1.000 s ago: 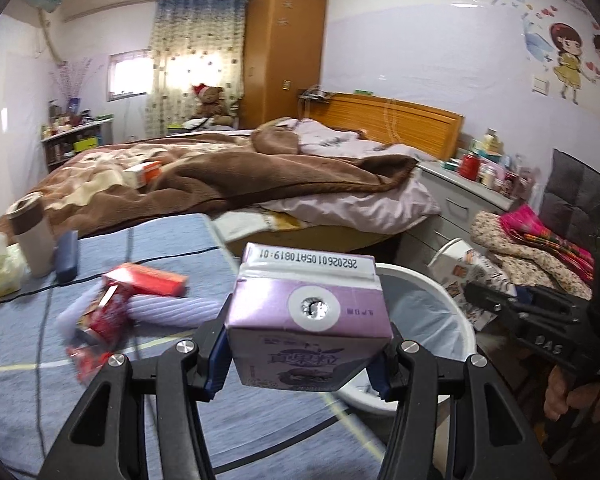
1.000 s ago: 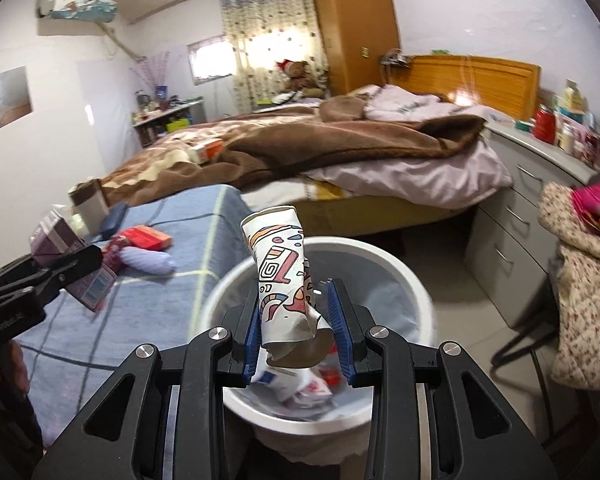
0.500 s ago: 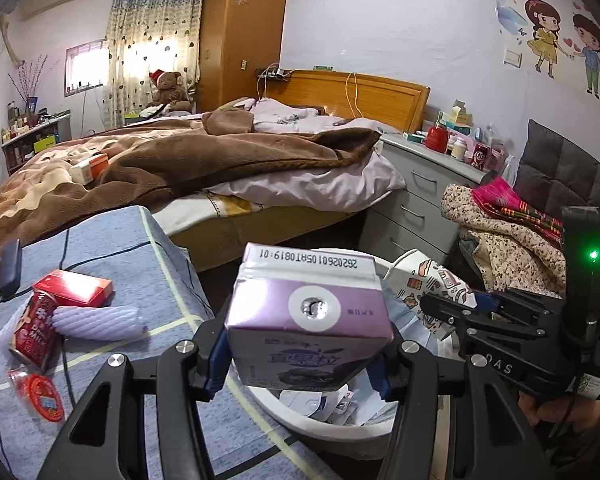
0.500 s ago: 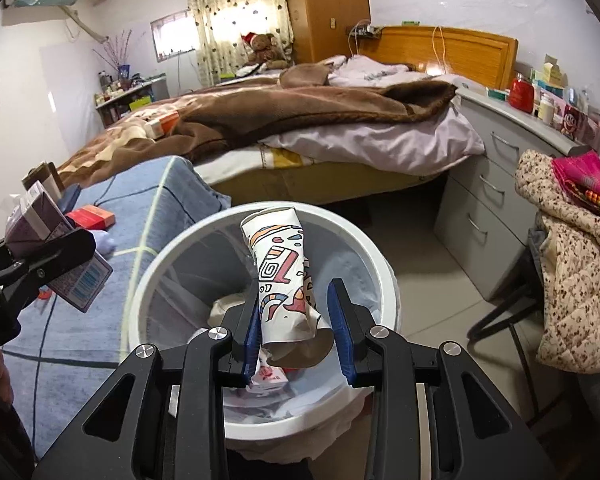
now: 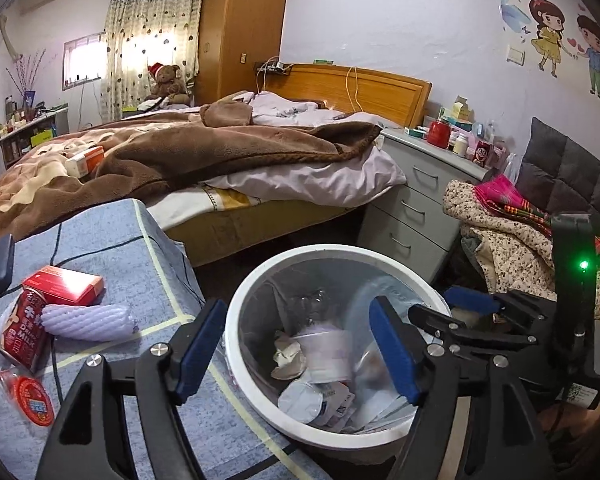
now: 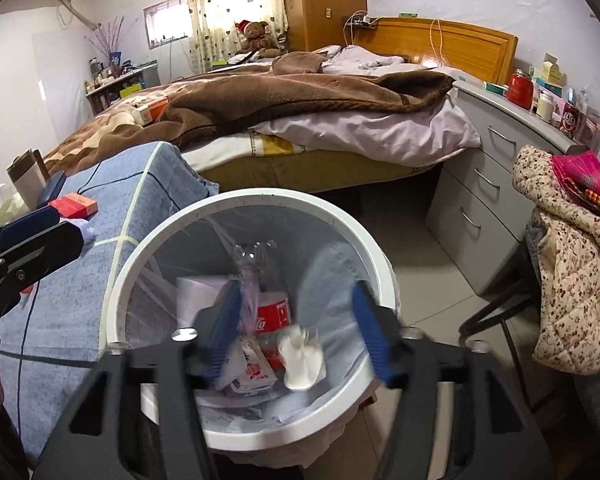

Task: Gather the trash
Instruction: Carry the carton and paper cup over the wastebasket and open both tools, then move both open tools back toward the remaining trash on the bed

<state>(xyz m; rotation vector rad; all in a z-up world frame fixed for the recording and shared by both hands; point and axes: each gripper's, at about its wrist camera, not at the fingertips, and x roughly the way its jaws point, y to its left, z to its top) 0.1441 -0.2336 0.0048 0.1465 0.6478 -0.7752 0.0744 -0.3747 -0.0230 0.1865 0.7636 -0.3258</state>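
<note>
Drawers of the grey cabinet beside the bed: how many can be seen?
3, stacked on the grey cabinet: top drawer, middle drawer, bottom drawer. Clothes may hide more further right.

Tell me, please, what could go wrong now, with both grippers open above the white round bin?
1. The black cable runs beside the red milk can and the lilac ribbed foam sleeve on the blue cloth; the left gripper, whose jaws have just opened and are empty, might snag it.
2. The right gripper, also just opened, hangs close to the white round bin's rim and could knock it.
</note>
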